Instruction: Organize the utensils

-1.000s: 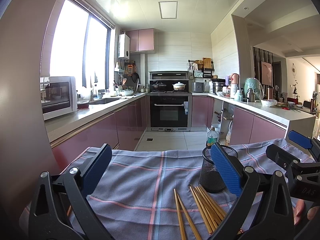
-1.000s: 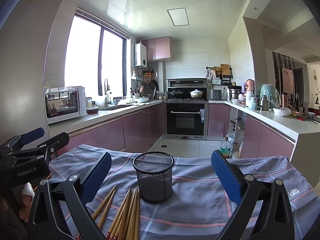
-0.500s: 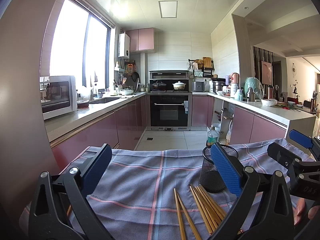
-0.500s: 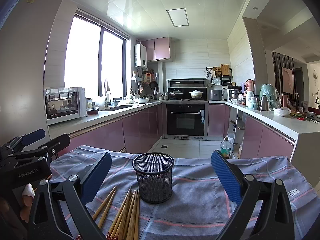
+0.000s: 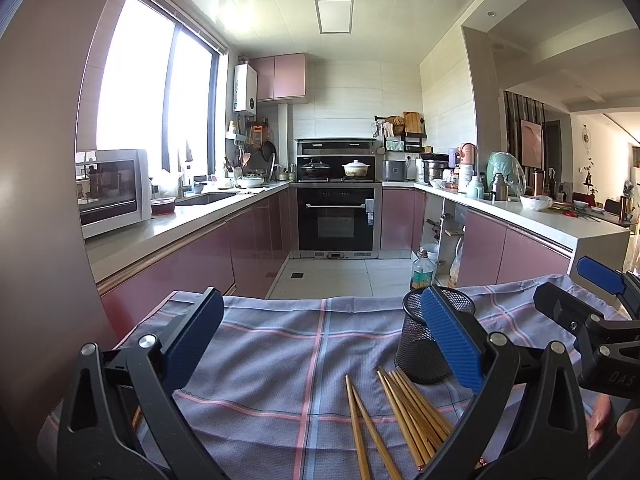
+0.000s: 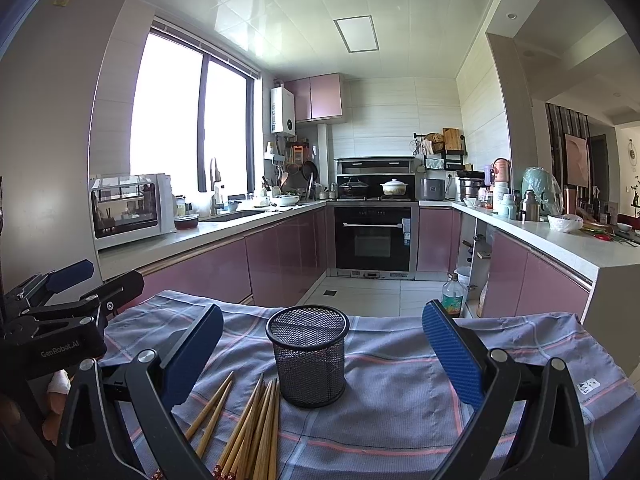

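A black mesh cup (image 6: 308, 360) stands upright on a checked blue-grey cloth (image 6: 400, 400). Several wooden chopsticks (image 6: 256, 428) lie loose on the cloth in front of it, to its left. In the left wrist view the cup (image 5: 420, 352) is at the right, partly behind a finger, with the chopsticks (image 5: 404, 420) before it. My left gripper (image 5: 320, 344) is open and empty above the cloth. My right gripper (image 6: 320, 344) is open and empty, with the cup between its fingers further ahead. Each gripper shows at the edge of the other's view.
The cloth-covered table ends at its far edge (image 5: 320, 300), with kitchen floor beyond. Pink cabinets and counters line both sides, an oven (image 6: 372, 236) stands at the back, and a bottle (image 6: 452, 300) is on the floor.
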Motion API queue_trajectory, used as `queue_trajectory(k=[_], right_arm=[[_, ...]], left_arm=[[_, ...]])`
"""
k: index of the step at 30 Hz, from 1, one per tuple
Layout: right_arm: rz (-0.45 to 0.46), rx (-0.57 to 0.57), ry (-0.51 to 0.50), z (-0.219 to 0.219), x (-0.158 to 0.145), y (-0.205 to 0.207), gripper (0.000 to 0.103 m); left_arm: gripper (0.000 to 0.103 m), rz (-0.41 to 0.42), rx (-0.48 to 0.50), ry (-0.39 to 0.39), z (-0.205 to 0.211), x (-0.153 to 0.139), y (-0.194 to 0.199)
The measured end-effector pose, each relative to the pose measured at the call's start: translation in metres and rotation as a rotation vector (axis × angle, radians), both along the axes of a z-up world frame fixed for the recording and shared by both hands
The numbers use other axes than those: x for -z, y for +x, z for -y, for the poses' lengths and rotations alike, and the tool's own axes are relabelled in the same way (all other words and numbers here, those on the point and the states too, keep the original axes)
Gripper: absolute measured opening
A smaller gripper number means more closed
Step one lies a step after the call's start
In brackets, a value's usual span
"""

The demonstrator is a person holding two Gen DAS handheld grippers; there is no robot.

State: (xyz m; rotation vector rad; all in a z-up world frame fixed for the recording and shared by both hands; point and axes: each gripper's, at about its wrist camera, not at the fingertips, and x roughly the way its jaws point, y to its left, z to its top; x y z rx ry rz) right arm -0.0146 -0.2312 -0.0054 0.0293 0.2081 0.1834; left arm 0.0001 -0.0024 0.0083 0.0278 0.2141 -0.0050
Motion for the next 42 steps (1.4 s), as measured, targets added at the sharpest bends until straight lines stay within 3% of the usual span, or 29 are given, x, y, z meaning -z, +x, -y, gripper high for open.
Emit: queue_trajectory(k=[5, 12, 17, 26, 30, 36, 42], right_arm=[[-0.04, -0.025, -0.005, 0.0, 0.005, 0.006, 0.096], [-0.261, -0.105, -0.024, -0.005, 0.037, 0.031, 0.093], [-0.447, -0.18, -0.063, -0.016, 0.068, 0.049, 0.061], [-0.613, -0.249, -0.083, -0.027, 0.097, 0.064, 0.03], [-0.649, -0.265, -0.093, -0.03, 0.102, 0.067, 0.025], [-0.684, -0.295, -0.107, -0.036, 0.106, 0.076, 0.025], [-0.697, -0.291, -0.164, -0.051, 0.108, 0.087, 0.025]], left_arm=[[0.097, -0.056, 0.036, 0.004, -0.001, 0.011, 0.011], [0.097, -0.233, 0.086, 0.054, 0.0, 0.046, 0.035], [0.089, -0.377, 0.136, 0.088, 0.004, 0.083, 0.056], [0.068, -0.534, 0.206, 0.063, 0.008, 0.126, 0.081], [0.062, -0.587, 0.242, 0.056, 0.007, 0.131, 0.081], [0.043, -0.672, 0.297, 0.024, 0.007, 0.14, 0.09], [0.039, -0.7, 0.31, 0.018, 0.006, 0.144, 0.1]])
